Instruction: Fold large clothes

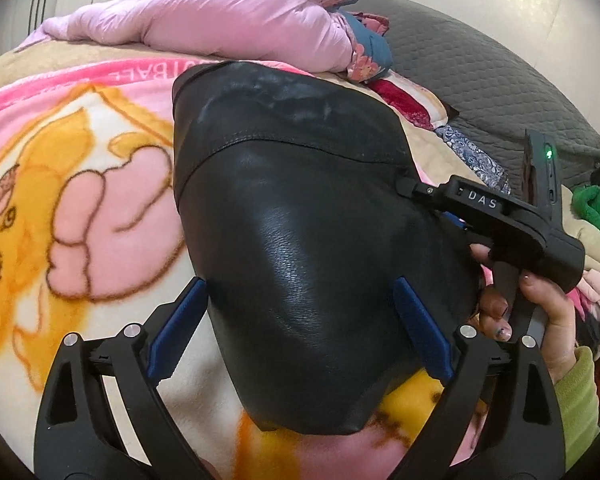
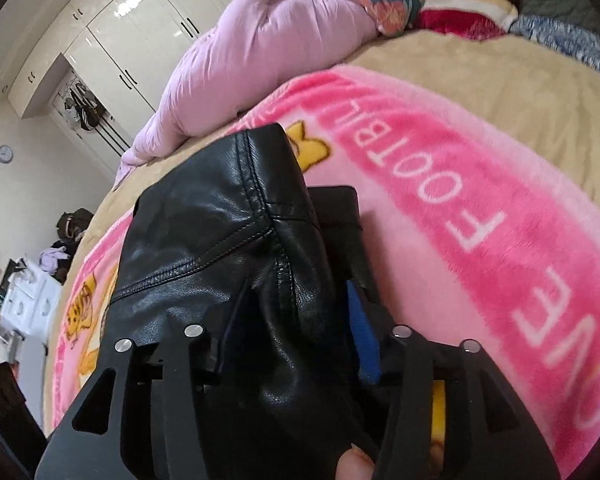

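Black leather garment (image 1: 300,208), glossy, grained and seamed, lies bunched on the plush pink cartoon blanket (image 1: 80,184) covering the bed, well short of its far edge where a lilac padded quilt (image 1: 220,12) is heaped. Left gripper (image 1: 300,328) stands wide open, blue pads straddling the leather without pinching it. Right gripper (image 2: 296,344) has leather between its fingers; whether it truly clamps, I cannot tell. Stiff hide wants a firm seam-side pinch and a slow, flat fold.
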A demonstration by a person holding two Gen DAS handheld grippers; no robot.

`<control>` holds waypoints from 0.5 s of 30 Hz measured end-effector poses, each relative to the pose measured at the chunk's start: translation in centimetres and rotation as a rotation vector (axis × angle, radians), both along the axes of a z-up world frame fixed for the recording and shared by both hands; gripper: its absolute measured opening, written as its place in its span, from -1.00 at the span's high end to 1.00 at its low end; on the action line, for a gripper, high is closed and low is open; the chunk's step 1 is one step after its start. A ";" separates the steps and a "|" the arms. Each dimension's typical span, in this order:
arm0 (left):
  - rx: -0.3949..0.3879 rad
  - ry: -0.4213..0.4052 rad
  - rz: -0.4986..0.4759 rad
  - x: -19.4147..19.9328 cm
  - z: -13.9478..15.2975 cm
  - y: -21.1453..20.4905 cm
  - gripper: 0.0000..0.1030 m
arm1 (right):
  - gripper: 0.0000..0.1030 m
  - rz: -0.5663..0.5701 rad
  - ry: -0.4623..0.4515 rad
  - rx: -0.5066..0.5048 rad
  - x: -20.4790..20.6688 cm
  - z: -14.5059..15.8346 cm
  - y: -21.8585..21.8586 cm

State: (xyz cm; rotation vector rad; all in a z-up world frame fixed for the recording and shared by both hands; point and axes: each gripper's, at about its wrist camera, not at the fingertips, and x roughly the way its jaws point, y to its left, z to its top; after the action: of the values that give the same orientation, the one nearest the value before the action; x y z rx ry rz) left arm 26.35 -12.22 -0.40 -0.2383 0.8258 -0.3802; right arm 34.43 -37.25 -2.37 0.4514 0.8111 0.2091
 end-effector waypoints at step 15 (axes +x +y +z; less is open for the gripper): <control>0.021 -0.031 -0.007 -1.6 1.2 -0.1 -0.70 | -0.45 -0.075 -0.119 -0.018 -4.8 2.6 -1.3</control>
State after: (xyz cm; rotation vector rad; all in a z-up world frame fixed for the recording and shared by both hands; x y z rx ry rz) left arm 24.73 -12.37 0.83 -0.2091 0.7998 -0.3809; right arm 29.65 -38.59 0.25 0.4470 0.6777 0.1573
